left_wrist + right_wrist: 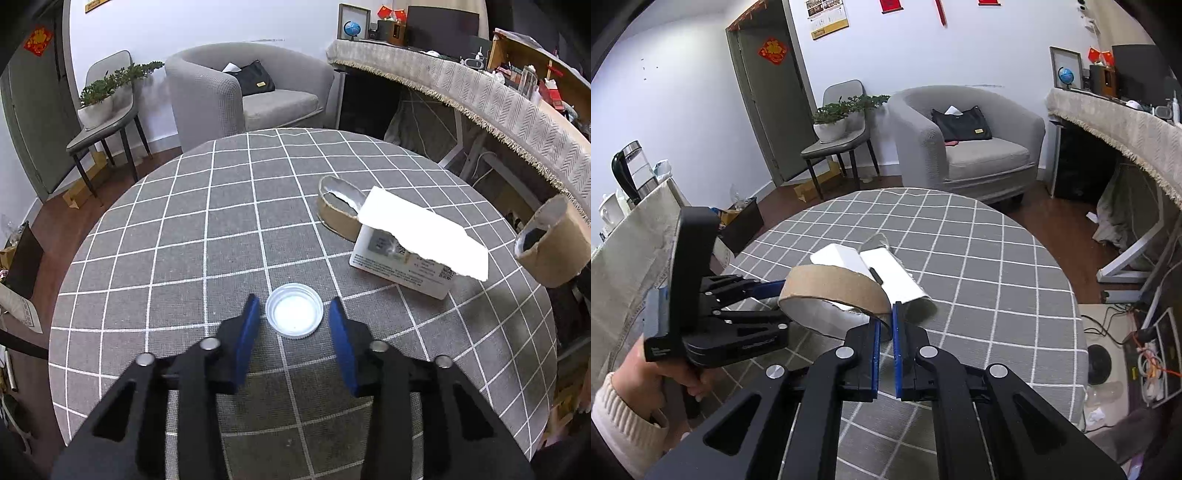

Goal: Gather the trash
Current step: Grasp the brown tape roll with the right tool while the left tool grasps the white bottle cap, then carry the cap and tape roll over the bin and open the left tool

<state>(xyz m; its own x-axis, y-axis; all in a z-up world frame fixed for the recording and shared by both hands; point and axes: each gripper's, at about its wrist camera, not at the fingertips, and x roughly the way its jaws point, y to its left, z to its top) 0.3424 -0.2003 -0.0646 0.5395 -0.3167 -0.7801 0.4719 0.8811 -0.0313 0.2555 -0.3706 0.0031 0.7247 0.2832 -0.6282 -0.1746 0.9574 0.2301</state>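
Trash: four pieces in sight, namely a cap point(294, 311), a ring point(552, 246), a second ring point(338, 206) and a box point(402, 262).
Cap: white plastic, open side up, flat on the checked bench point(177, 236), near its front edge.
Left gripper point(293, 314): jaws apart, one blue pad on each side of the cap, close but not touching; low over the cloth.
Right gripper point(885, 325): jaws together on the wall of the cardboard ring point(834, 291), held up off the bench, open end tilted toward the left gripper.
Second ring: torn, foil-lined, lying on the bench, touching the far end of the box.
Box: white, torn flap raised, printed side facing the camera; between the second ring and the held ring in the left view.
Step in hand: probably lining up on the cap; one piece already carried on the right side.
Next move calls for: closing squarely on the cap's rim; low, slick, shallow wall, so pads should sit low at the cloth or the cap may squirt out.
Bin: none clearly identifiable; drop point cannot be told.
Left to do: cap, second ring and box not yet lifted.
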